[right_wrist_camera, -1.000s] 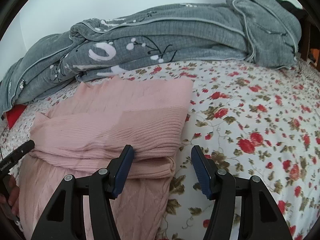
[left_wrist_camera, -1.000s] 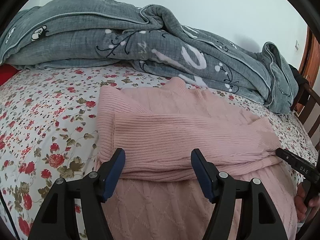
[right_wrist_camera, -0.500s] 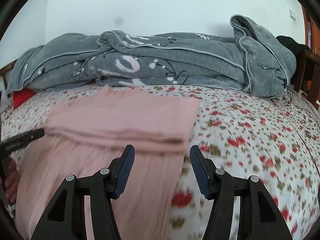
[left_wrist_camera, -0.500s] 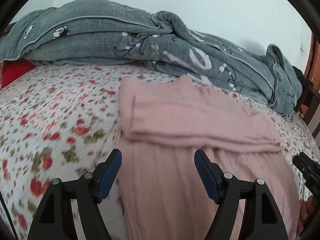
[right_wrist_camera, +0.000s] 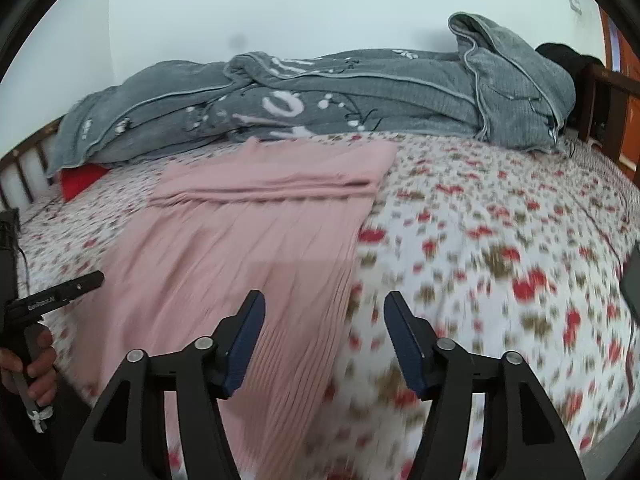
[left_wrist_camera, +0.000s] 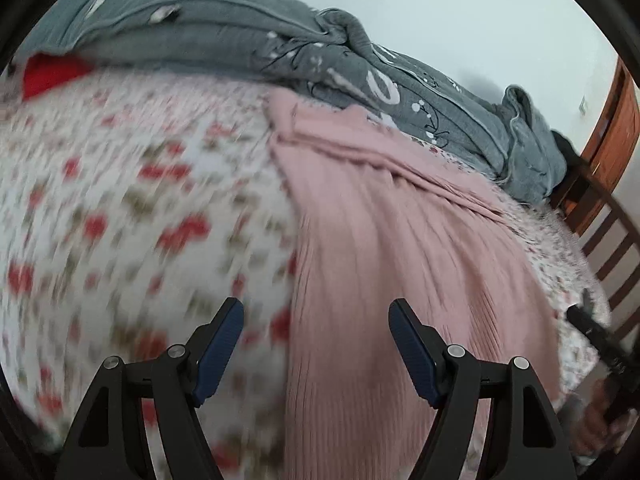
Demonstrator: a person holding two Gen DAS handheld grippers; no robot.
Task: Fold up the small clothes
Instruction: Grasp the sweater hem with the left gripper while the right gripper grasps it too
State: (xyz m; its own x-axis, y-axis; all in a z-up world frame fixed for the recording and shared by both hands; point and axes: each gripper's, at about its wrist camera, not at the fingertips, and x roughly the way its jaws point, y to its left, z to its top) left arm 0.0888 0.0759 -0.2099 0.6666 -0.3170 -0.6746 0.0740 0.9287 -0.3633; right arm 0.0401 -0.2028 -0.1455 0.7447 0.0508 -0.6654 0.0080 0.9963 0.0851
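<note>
A pink sweater (right_wrist_camera: 256,240) lies flat on the floral bed (right_wrist_camera: 500,240), its sleeves folded across the far end, just beside a grey blanket (right_wrist_camera: 360,96). The left hand-held gripper (left_wrist_camera: 316,340) hangs over the sweater's near left edge, jaws apart and empty. The right hand-held gripper (right_wrist_camera: 324,332) straddles the near right edge, jaws opening, nothing clamped. Judged placement: one at each bottom corner, ready to lift the hem toward the collar.
</note>
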